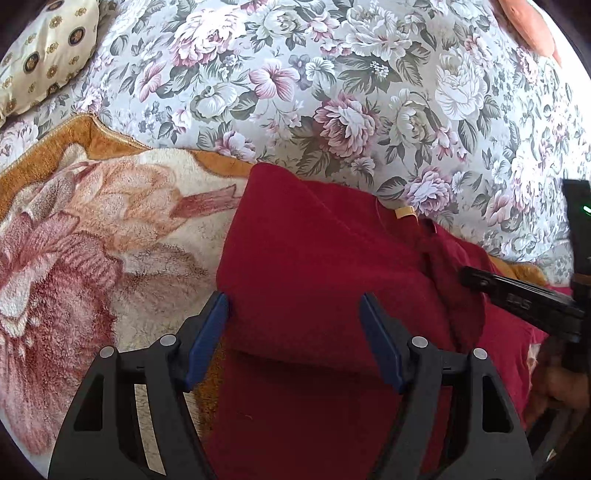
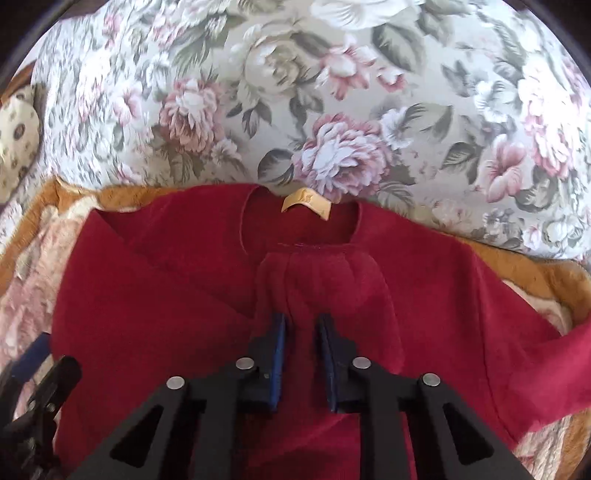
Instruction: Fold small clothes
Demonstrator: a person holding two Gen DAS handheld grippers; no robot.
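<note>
A small dark red top [image 2: 147,288] lies on a plush blanket [image 1: 74,258], neck opening with a tan label [image 2: 306,201] at the far side. Its left side is folded over the body [image 1: 314,258]. My right gripper [image 2: 302,325] is shut on a bunched red sleeve [image 2: 317,273] held over the middle of the top below the neck. My left gripper [image 1: 295,306] is open, fingers astride the folded left part near its edge, holding nothing. The right gripper also shows at the right edge of the left wrist view [image 1: 517,295].
A floral bedsheet [image 1: 332,92] covers the bed beyond the blanket. A cream patterned pillow [image 1: 44,51] lies at the far left. An orange cloth [image 1: 532,26] sits at the far right corner. The blanket's orange border [image 2: 535,273] runs under the top.
</note>
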